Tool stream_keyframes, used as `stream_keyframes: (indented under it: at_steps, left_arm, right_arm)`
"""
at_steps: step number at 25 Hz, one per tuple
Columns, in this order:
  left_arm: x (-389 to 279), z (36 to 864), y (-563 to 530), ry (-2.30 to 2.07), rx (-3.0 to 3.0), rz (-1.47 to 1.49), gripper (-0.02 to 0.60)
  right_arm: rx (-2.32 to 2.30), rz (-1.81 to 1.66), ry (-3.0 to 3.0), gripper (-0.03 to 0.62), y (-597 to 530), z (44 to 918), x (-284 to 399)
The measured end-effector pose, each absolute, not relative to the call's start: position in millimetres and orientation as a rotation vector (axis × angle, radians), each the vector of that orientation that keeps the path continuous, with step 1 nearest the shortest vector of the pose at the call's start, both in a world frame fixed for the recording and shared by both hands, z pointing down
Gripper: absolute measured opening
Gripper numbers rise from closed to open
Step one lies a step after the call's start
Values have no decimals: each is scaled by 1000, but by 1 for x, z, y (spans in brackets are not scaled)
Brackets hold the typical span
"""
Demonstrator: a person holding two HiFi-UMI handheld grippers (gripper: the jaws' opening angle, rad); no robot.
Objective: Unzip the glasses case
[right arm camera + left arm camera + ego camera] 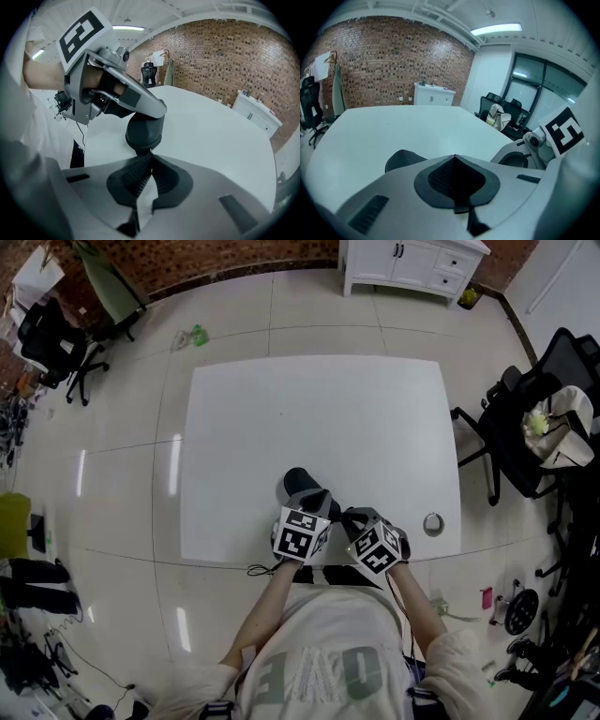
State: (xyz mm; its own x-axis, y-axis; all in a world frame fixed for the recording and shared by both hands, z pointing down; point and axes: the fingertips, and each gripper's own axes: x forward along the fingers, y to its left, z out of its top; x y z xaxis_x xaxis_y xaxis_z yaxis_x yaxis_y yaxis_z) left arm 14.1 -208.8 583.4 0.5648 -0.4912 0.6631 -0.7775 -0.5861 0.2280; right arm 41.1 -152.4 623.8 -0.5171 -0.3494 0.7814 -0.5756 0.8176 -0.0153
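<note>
The glasses case [298, 484] sits near the table's [375, 418] front edge. The left gripper view shows the left gripper [454, 157] with jaws clenched together, the case a dark mound behind them. Only the right gripper view shows the right gripper [147, 154] with its jaws pinched on the case's end.

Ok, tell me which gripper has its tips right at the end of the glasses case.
The right gripper: its shut tips pinch the glasses case at its end. The left gripper instead clamps farther along the case's body.
</note>
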Motion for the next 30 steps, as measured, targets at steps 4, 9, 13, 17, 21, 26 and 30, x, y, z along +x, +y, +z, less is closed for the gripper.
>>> stream_keyframes:
  at_steps: [4, 9, 13, 17, 21, 26, 30]
  left_arm:
    - [17, 585, -213, -1011, 2288, 762, -2]
    - [18, 584, -218, -988, 2269, 751, -2]
    - [21, 584, -223, -984, 2241, 740, -2]
    - [24, 585, -225, -969, 2236, 765, -2]
    - [22, 584, -227, -978, 2248, 781, -2]
    - [20, 583, -227, -978, 2257, 755, -2]
    - [14, 569, -228, -1012, 2276, 590, 0]
  right_arm:
    - [650, 303, -2142, 2, -164, 623, 48]
    - [590, 204, -2100, 2, -181, 621, 50]
    - [531, 139, -2081, 2, -195, 621, 52]
    - [450, -2, -2011, 2, -209, 625, 52]
    - [418, 42, -2038, 2, -211, 625, 48]
    - [496, 94, -2087, 2, -207, 624, 46]
    - [689, 189, -2141, 2, -204, 609, 56]
